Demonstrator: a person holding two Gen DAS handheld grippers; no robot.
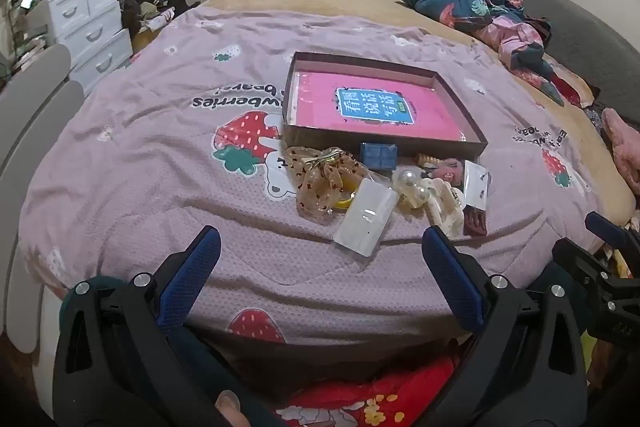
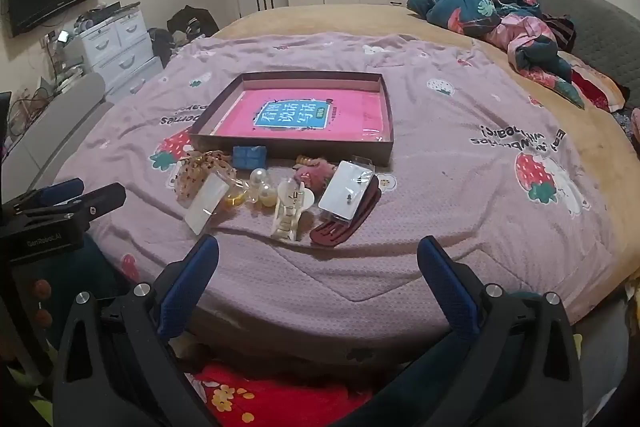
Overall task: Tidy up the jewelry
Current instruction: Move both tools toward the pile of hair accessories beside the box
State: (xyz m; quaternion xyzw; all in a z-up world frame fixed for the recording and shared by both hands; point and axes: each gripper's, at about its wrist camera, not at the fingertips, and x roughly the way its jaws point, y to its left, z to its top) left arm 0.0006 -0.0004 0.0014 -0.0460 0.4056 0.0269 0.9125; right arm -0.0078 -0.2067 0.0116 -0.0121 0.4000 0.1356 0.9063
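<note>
A shallow brown box (image 1: 384, 141) (image 2: 294, 149) with a pink book inside lies on the bed. In front of it sits a pile of accessories: a sheer dotted scrunchie (image 1: 324, 179) (image 2: 200, 169), a blue box (image 1: 378, 155) (image 2: 249, 155), a white packet (image 1: 366, 219) (image 2: 206, 203), pearl pieces (image 1: 412, 187) (image 2: 262, 185), a cream claw clip (image 1: 444, 211) (image 2: 288, 213), an earring card (image 1: 476, 183) (image 2: 346, 195) and a dark red comb (image 1: 476, 225) (image 2: 344, 223). My left gripper (image 1: 320, 247) and right gripper (image 2: 318, 255) are open and empty, hovering just short of the pile.
A lilac strawberry-print blanket (image 1: 160, 187) (image 2: 460, 187) covers the bed. Crumpled clothes (image 1: 480, 3) (image 2: 492, 3) lie at the far right. White drawers (image 1: 88, 23) (image 2: 120, 39) and a grey chair (image 1: 32, 115) stand left. The other gripper shows at each view's edge (image 1: 608, 267) (image 2: 52, 211).
</note>
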